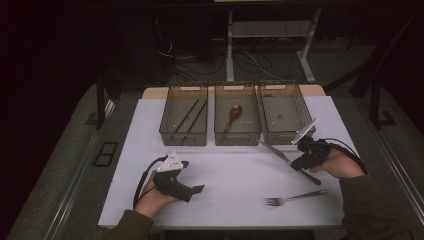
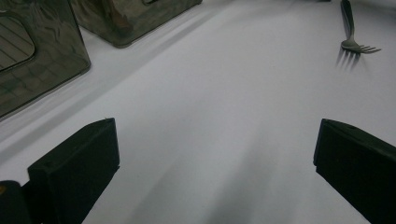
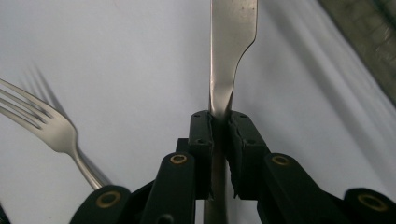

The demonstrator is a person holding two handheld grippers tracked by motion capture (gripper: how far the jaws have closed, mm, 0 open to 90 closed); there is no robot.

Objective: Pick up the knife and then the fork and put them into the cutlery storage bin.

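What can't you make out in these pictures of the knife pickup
- Knife tip: cut off by the top edge, right gripper view.
- Knife handle: hidden behind the right gripper, same view.
- Fork handle end: cut off by the top edge, left gripper view.
- Right bin contents: too dark and small, high view.

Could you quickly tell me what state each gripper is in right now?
Left gripper: open, holding nothing.
Right gripper: closed on the knife.

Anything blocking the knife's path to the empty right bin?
Nothing visible. The right gripper is clamped on the silver metal table knife; the clear plastic right-hand bin sits just beyond its blade, with bare white tabletop between.
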